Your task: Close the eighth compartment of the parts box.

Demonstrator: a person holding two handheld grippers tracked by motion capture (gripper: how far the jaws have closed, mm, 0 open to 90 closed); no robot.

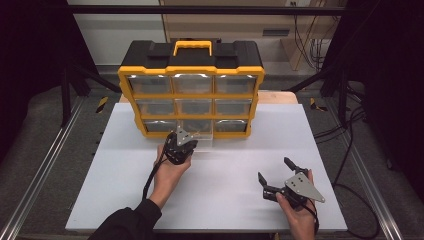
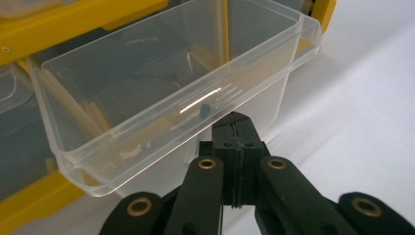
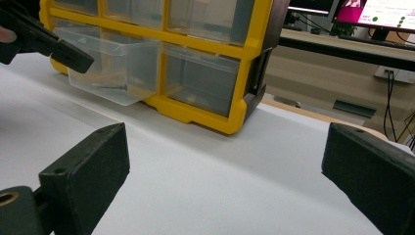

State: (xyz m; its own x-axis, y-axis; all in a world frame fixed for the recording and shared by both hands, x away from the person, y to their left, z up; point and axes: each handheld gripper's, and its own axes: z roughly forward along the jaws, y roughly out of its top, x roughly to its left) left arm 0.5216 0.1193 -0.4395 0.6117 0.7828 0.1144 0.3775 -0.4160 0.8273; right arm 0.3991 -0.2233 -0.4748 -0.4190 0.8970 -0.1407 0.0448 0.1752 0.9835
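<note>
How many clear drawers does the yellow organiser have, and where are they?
9: a three-by-three grid in the organiser. Eight sit closed; the bottom-middle drawer is pulled out, by the left hand-held gripper.

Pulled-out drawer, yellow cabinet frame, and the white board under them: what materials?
Drawer: clear, glossy moulded plastic by the look; you see through its walls and highlights run along the rim.
Cabinet frame: opaque yellow plastic, smooth semi-gloss, with rounded moulded edges.
White board: matte, flat, no glare; possibly laminate or foam board, I can't tell which.

A white table (image 1: pixel 125 170) carries 1 yellow-and-black drawer cabinet (image 1: pixel 191 95) at its far edge.
</note>
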